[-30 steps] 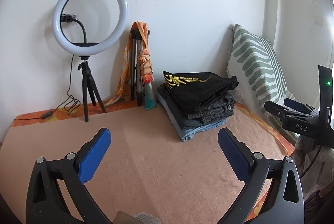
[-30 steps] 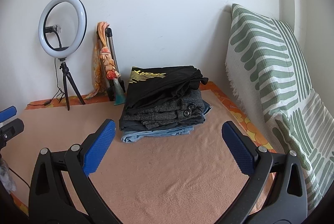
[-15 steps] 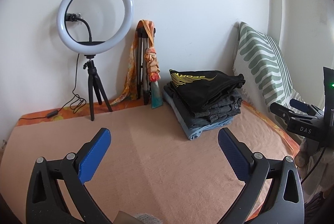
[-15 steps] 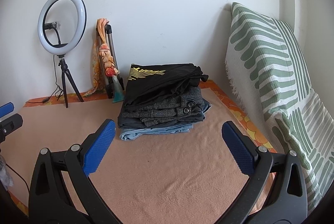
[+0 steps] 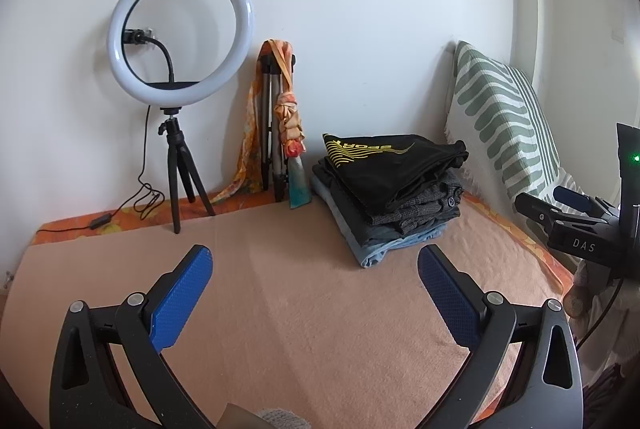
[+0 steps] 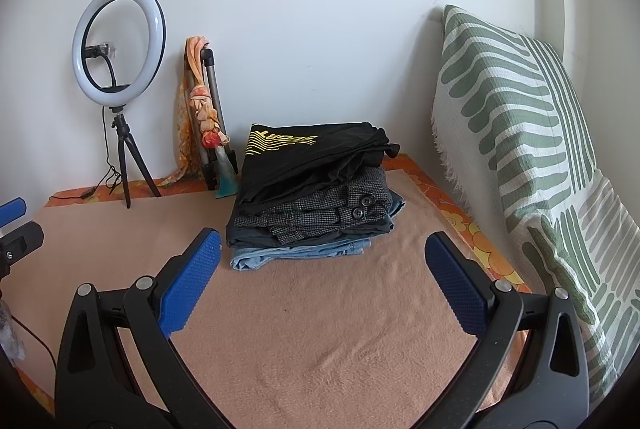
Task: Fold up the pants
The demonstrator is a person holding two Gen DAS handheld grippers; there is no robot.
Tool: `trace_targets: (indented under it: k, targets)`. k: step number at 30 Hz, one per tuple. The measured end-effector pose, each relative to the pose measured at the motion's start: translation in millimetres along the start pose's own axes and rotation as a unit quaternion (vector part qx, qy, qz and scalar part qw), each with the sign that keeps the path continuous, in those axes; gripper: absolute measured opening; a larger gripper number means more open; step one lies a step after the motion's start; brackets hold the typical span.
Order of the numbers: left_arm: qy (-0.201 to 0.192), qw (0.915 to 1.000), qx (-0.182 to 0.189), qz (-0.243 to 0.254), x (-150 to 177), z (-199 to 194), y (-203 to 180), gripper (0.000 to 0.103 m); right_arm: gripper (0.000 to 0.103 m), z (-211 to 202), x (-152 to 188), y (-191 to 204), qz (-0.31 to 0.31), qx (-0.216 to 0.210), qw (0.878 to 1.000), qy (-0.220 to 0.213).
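A stack of folded pants (image 5: 394,189) sits at the back of the peach blanket (image 5: 300,293); it also shows in the right wrist view (image 6: 312,197). Black pants with yellow lettering (image 6: 304,153) lie on top, over checked grey pants (image 6: 336,213) and light blue jeans (image 6: 296,255) at the bottom. My left gripper (image 5: 314,265) is open and empty, above the blanket, short of the stack. My right gripper (image 6: 322,249) is open and empty, just in front of the stack. The right gripper's fingers also show in the left wrist view (image 5: 560,205).
A ring light on a tripod (image 5: 180,37) stands at the back left with its cable (image 5: 100,221) on the bed. A folded tripod with an orange scarf (image 5: 280,117) leans on the wall. A green-striped pillow (image 6: 520,133) lines the right side.
Both grippers have drawn slightly back and the left has turned left; the stack sits a little farther right in its view. Both stay open and empty.
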State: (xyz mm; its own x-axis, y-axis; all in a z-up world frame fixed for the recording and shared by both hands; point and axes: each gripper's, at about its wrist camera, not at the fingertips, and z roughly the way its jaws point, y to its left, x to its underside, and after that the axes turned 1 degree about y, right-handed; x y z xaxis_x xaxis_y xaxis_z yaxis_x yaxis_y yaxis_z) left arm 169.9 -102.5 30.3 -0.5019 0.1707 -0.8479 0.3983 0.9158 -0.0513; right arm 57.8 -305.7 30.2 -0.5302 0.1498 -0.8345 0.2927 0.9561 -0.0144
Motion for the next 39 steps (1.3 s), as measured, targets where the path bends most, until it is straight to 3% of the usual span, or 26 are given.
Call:
trace_targets:
  k: [39]
  targets:
    - [-0.005, 1.0000, 0.005, 0.004, -1.7, -3.3, -1.9, 0.102, 0.103, -0.8, 1.8, 0.7, 0.002, 0.002, 1.000, 0.000]
